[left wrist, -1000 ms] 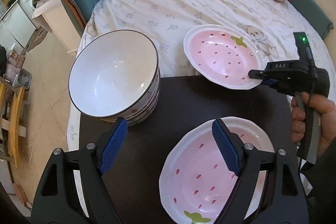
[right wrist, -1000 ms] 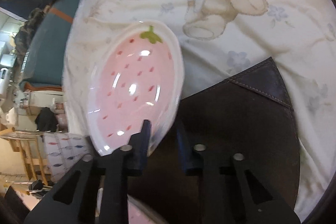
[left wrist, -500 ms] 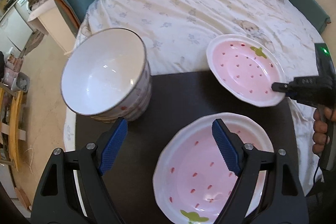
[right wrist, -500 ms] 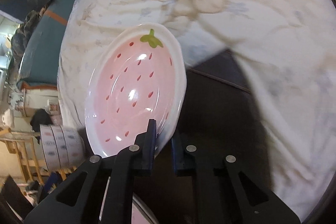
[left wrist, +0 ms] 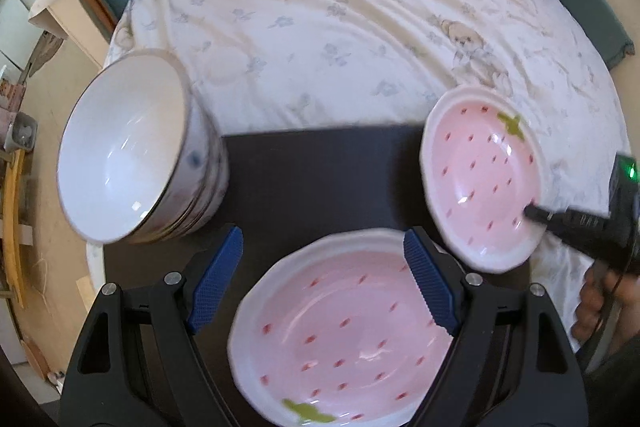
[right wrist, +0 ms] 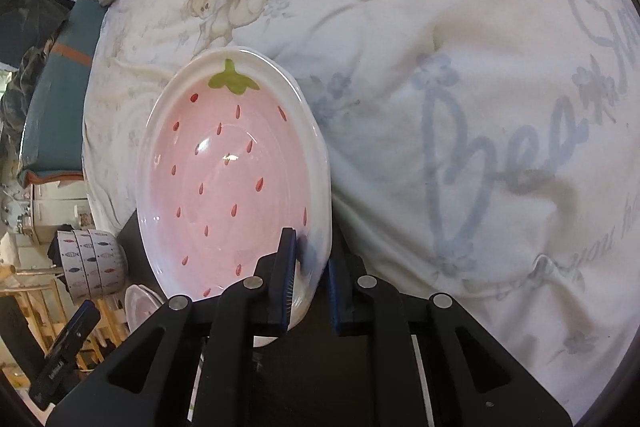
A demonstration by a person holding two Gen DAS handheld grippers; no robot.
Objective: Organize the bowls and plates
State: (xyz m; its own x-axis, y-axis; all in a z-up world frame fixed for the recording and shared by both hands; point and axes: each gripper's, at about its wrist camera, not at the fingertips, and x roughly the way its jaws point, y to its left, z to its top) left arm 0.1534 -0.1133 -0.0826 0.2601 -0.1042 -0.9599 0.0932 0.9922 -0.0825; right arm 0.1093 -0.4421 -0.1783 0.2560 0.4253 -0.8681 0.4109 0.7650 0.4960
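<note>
Stacking is best done level and slow: the small strawberry plate [right wrist: 224,179], pinched at its rim by the right claw [right wrist: 310,283], is held tilted beside the large strawberry plate [left wrist: 340,339], over which the left claw [left wrist: 320,287] is spread wide and empty.

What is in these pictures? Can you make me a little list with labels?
surface: dark mat on a bear-print bedsheet
bowls: stack of white bowls, left side of the mat
resting plate: strawberry plate flat on the mat
held plate: second strawberry plate, tilted, rim pinched by the right gripper
left gripper: open, empty, above the resting plate
</note>
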